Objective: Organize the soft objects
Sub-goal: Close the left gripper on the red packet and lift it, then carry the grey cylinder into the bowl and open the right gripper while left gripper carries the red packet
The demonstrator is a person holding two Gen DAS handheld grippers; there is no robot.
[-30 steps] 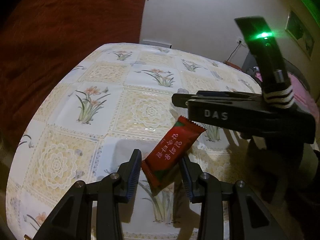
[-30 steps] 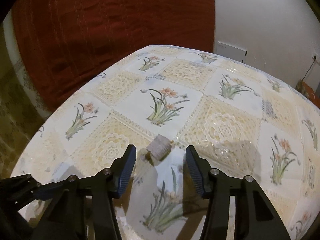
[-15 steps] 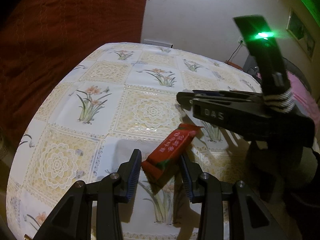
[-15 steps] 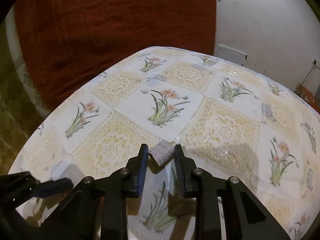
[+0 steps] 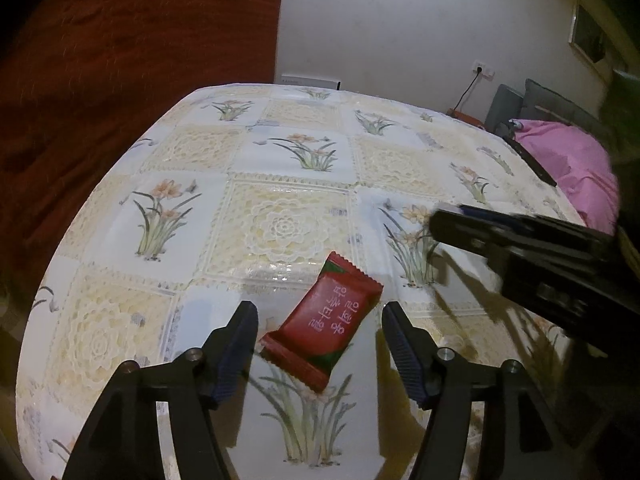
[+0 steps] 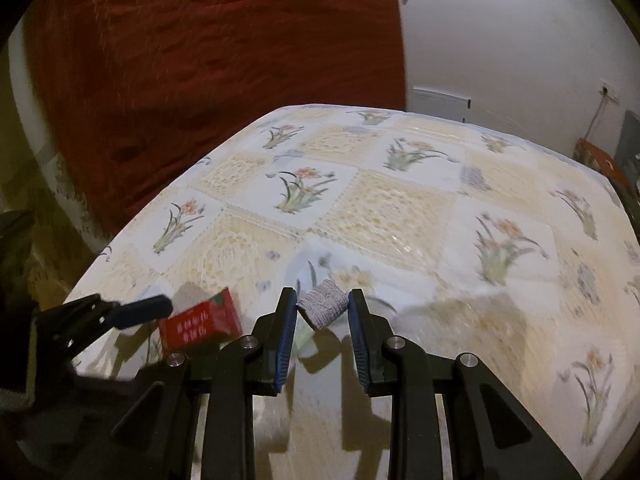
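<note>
Since a moment ago the left gripper [image 5: 318, 326] has spread its jaws wide and let go of the red packet [image 5: 322, 322], which now lies flat on the flowered tablecloth [image 5: 280, 184] between its fingers, touching neither. Right of it, the right gripper [image 6: 323, 306] is clamped narrowly on a small grey woven roll [image 6: 323, 309], lifted clear of the cloth.

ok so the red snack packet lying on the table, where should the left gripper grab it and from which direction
Grip the red packet across its narrow width at the puffed middle, not the flat crimped ends. It lies flat and diagonal on the tablecloth, between the open jaws of the left gripper, so come straight down from above, probably twisting a little so the jaws meet the two long edges.
</note>
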